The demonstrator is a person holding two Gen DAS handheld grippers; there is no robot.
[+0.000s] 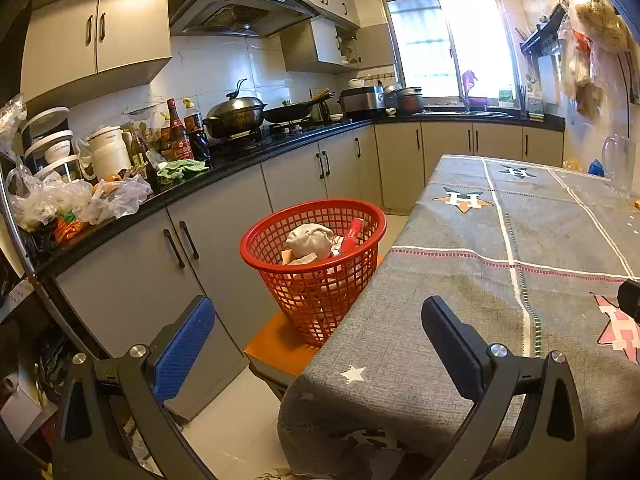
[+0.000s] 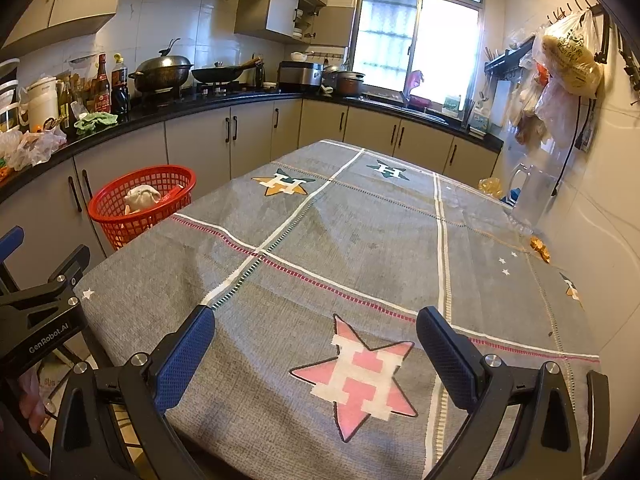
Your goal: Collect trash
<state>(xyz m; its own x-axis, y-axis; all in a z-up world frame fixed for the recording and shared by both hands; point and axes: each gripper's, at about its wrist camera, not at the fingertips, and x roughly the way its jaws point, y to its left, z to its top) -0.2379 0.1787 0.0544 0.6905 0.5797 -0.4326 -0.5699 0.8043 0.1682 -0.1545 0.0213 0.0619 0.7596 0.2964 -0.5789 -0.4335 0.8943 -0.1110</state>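
Red mesh basket (image 1: 316, 264) sits on an orange stool (image 1: 280, 346) at about 12 o'clock from my left tongs (image 1: 318, 350), just beside the table's left edge and touching the hanging grey tablecloth (image 1: 460, 280). It already holds a crumpled grey-white wad (image 1: 310, 240), a red wrapper (image 1: 354, 234) and some paper scraps, so I judge most of the collecting is done.

Left tongs: spread wide, nothing between the pads, hanging over the table's near left corner. Basket is ahead and apart from them, no contact.

Right tongs (image 2: 316, 354): also spread, empty, over the pink star on the cloth. From here the basket is at roughly 10 o'clock, well apart.

Tabletop reads mostly bare. Possible leftovers: small orange-yellow bits (image 2: 540, 248) at about 2 o'clock by the wall, near a clear pitcher (image 2: 532, 196). Can't tell if they're trash. If they are, that's the remaining pick, right tongs' side. Countertop clutter at the left looks outside the job, but that's my guess.
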